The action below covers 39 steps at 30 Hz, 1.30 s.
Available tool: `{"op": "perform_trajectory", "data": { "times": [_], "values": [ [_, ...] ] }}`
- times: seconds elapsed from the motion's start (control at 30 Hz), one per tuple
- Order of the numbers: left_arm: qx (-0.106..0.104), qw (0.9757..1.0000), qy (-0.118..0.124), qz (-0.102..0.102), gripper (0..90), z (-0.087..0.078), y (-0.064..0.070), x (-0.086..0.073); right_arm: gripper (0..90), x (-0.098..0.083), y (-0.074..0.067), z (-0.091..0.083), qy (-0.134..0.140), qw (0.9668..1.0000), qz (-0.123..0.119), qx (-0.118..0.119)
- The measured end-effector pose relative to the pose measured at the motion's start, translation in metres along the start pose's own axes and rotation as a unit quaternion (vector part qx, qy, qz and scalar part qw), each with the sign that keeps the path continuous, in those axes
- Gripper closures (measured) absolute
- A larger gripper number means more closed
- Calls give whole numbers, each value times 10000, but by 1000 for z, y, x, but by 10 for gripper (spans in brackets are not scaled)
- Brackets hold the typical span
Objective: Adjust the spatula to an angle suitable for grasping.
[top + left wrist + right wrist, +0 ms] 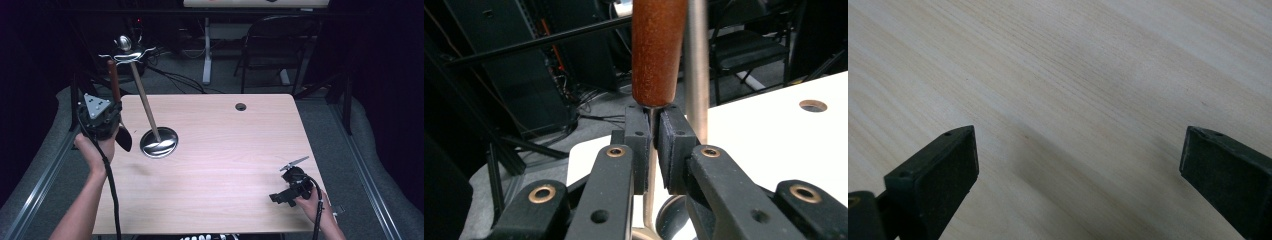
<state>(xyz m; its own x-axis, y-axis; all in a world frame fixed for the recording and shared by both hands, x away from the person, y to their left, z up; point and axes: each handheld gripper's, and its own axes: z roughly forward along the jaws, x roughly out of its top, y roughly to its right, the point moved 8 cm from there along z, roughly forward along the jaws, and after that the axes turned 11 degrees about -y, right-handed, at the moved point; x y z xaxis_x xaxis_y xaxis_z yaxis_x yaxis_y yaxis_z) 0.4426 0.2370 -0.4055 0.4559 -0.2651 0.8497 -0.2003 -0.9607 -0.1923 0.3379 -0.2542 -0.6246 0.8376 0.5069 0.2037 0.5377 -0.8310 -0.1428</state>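
A dark room surrounds a pale wood-grain desk (215, 165), seen from the high view with grey carpet on either side, a black folding chair (272, 45) behind it and cables trailing across the floor. A round cable hole (240, 106) sits near the desk's far edge. At the left part of the desk stands a utensil stand (150, 112): a shiny round metal base, a slanted pole rising from it, and a wire hook crown at the top. The left tongs (111, 107) are raised at the desk's left edge, gripping a utensil with a reddish-brown wooden handle (113, 80) that points up; its dark scoop end hangs below the hand, just beside the stand's base. The right tongs (280, 196) lie low over the desk near its right front corner, well apart from the stand.

In the left gripper view, the tongs (655, 145) are pinched narrow on the thin metal shank right under the wooden handle (656, 50), which stands upright above the pads. The stand's pole (696, 70) rises just behind on the right, with the white-looking desk (774, 140) and the dark room beyond.

In the right gripper view, the tongs (1075, 165) stand wide apart with nothing between them, hovering over bare wood grain (1073, 75).
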Motion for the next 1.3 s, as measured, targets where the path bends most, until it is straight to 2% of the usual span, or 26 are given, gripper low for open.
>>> {"op": "perform_trajectory", "data": {
  "times": [0.07,0.17,0.23,0.47,0.53,0.57,0.6,0.63,0.73,0.8,1.0,1.1,1.13,1.17,1.2,1.3],
  "values": [
    [-116,9999,55,-21,839,1,3,1,21,0,0,0,-4,10000,-9,6],
    [-210,9997,109,83,835,2,7,2,21,0,1,0,-20,10000,-20,-41],
    [-259,9995,129,126,831,3,8,3,21,0,0,0,4,10000,-6,24],
    [-238,9995,131,143,820,6,8,4,21,0,0,0,-3,10000,-42,-5],
    [-254,9995,142,140,809,6,8,4,21,0,0,0,-6,10000,-48,-9],
    [-329,9991,215,140,782,6,8,5,21,0,0,0,-7,10000,-49,-10],
    [-389,9987,298,165,767,5,9,5,21,0,0,0,-9,10000,-50,-12],
    [-364,9986,336,209,758,3,10,5,20,0,0,0,-7,10000,-50,-11],
    [-474,9976,360,356,709,2,17,4,21,0,-1,0,-8,10000,-52,-14],
    [-475,9971,379,450,706,2,22,4,21,0,-1,0,-14,10000,-53,-18],
    [-509,9963,481,494,675,0,26,2,21,0,-1,0,2,10000,-41,29],
    [-563,9962,451,494,638,-1,26,-1,20,0,-1,0,-13,10000,-56,-10],
    [-570,9964,426,470,612,-1,26,-2,20,0,-1,0,-15,10000,-57,-11],
    [-570,9965,409,464,542,-2,26,-3,20,0,-1,0,-26,10000,-62,-14],
    [-589,9965,395,451,542,-3,26,-4,20,0,-1,0,-26,10000,-62,-14],
    [-678,9959,388,453,443,-8,26,-6,20,-1,0,-1,-49,9999,-81,-65]
  ]
}}
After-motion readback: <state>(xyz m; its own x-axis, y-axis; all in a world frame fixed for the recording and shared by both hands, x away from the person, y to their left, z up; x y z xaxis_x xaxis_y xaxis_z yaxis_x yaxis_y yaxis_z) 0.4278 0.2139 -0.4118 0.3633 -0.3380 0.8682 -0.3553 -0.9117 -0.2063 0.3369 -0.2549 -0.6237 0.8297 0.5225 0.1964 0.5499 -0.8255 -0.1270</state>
